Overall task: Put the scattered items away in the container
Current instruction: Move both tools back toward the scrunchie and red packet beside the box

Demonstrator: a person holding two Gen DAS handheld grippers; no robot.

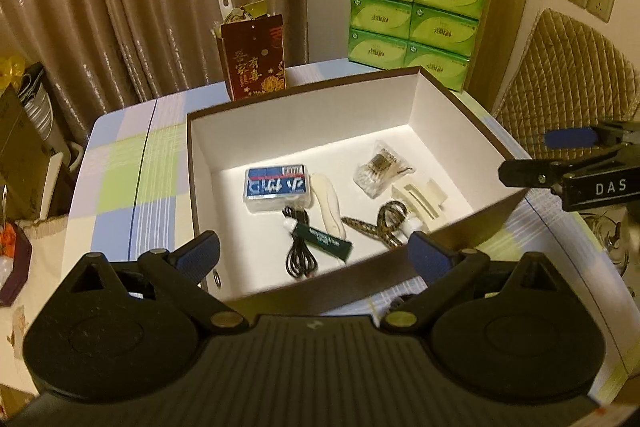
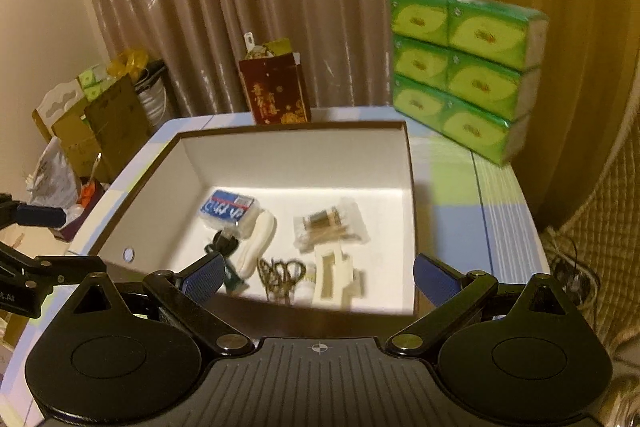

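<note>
A brown box with a white inside (image 1: 304, 107) (image 2: 288, 155) stands on the table. In it lie a blue-labelled clear case (image 1: 277, 189) (image 2: 228, 210), a white oblong piece (image 1: 329, 205) (image 2: 256, 245), a black cable (image 1: 301, 255), a dark green tube (image 1: 326, 239), a patterned cord (image 1: 386, 223) (image 2: 280, 273), a clear packet (image 1: 378, 167) (image 2: 330, 223) and a cream plastic part (image 1: 418, 201) (image 2: 334, 277). My left gripper (image 1: 316, 255) is open and empty over the box's near edge. My right gripper (image 2: 318, 277) is open and empty, also above the near edge.
A stack of green tissue packs (image 1: 414, 15) (image 2: 464, 75) and a dark red gift bag (image 1: 256, 61) (image 2: 276, 91) stand behind the box. The checked tablecloth (image 1: 120, 167) covers the table. A quilted chair (image 1: 568, 75) is at the right, cardboard boxes (image 2: 100, 127) at the left.
</note>
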